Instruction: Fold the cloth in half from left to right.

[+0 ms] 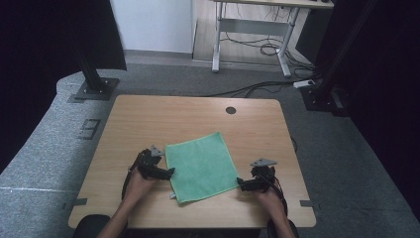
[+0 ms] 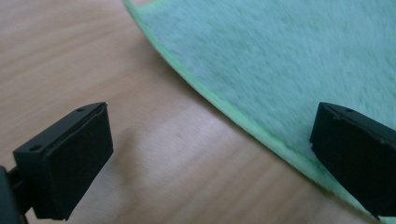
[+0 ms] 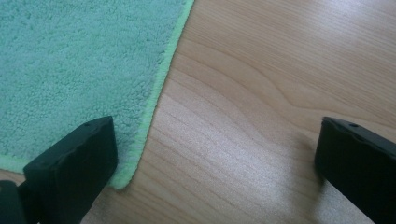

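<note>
A pale wooden table (image 1: 148, 124) stands on grey carpet, with a white desk frame (image 1: 252, 29) and loose cables on the floor beyond it. On the table's near half lies a green cloth (image 1: 200, 166) — a square of fluffy microfibre, spread flat in a single layer, turned slightly askew to the table's edges, with a lighter green stitched hem and a small white tag at its near left corner. The left gripper (image 1: 167, 173) sits at the cloth's left edge, its jaws wide apart; in the left gripper view (image 2: 210, 154) one jaw is over bare wood and the other over the cloth, the hem running between them, nothing clamped. The right gripper (image 1: 241, 184) is at the cloth's near right corner, jaws equally wide — in the right gripper view (image 3: 215, 158) one jaw overlaps the corner of the cloth and the other is over bare wood, gripping nothing.
</note>
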`<state>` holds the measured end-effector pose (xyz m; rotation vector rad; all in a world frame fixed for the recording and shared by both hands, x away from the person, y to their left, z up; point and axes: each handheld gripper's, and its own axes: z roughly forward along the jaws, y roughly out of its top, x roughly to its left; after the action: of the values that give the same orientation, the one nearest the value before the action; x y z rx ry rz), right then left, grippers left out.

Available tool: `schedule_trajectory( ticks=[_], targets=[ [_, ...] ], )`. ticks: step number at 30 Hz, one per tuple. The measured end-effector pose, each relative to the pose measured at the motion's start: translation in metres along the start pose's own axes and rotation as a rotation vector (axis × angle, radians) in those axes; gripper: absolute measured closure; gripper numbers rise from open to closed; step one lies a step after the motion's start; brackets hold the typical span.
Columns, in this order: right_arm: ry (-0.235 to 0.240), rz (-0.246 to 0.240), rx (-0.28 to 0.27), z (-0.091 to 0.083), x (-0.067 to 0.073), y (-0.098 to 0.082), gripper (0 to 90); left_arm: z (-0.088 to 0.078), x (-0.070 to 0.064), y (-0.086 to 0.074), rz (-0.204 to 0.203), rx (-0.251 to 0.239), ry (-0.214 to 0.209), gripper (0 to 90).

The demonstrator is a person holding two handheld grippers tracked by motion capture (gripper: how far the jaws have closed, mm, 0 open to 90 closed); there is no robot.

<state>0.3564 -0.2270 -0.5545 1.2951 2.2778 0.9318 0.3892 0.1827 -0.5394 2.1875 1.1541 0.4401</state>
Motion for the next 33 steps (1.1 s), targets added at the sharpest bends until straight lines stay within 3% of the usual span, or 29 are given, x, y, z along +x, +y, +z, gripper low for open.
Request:
schedule_trajectory(
  ticks=[6,13,33],
  targets=[
    [0.003,0.000,-0.009,0.000,0.000,-0.001,0.0,-0.002,0.017,0.014,-0.016,-0.024,0.040,0.0],
    [0.006,-0.005,-0.016,0.000,-0.001,-0.002,0.0,0.007,0.032,0.029,-0.033,-0.034,0.061,0.0],
    [0.014,-0.011,-0.029,0.000,-0.001,-0.003,0.0,0.044,0.051,0.039,-0.091,0.005,0.093,0.0]
  ],
)
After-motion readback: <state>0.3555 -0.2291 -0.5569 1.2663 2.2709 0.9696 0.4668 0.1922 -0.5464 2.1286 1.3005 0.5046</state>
